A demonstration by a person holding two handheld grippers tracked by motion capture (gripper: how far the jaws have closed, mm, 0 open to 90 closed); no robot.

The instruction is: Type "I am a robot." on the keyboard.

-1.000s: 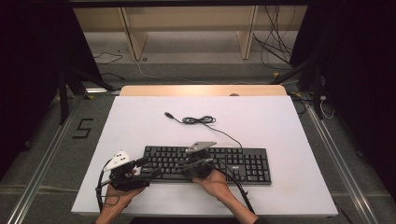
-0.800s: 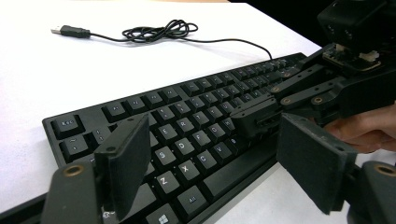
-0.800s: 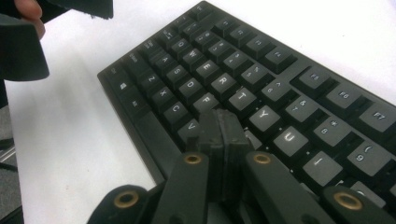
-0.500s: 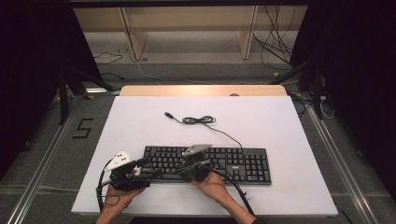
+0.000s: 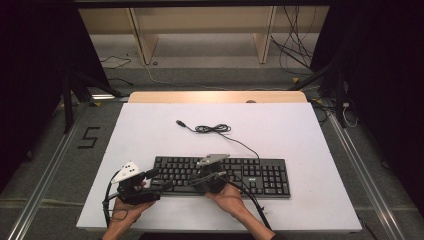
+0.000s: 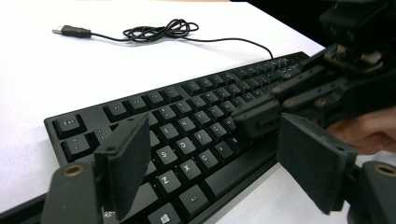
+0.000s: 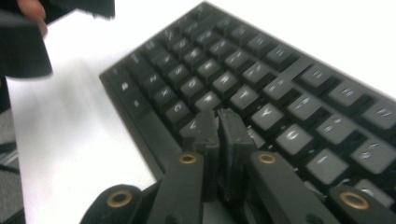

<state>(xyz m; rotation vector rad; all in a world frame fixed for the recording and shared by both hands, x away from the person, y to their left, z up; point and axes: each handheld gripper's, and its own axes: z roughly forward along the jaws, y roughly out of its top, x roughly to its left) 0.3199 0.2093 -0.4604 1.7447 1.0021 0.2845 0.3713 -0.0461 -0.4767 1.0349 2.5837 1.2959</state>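
Note:
A black keyboard lies along the near side of the white table. Its thin cable is coiled behind it and ends in a USB plug. My left gripper stands open at the keyboard's left end, its jaws wide apart over the lower-left keys. My right gripper rests low over the left-middle letter keys. Its jaws have just been opening a sliver, but they stand shut, almost touching, with nothing between them.
A wooden shelf unit stands beyond the table's far edge, with loose cables on the floor beside it. Metal rails run along both sides of the table. Bare white tabletop lies left, right and behind the keyboard.

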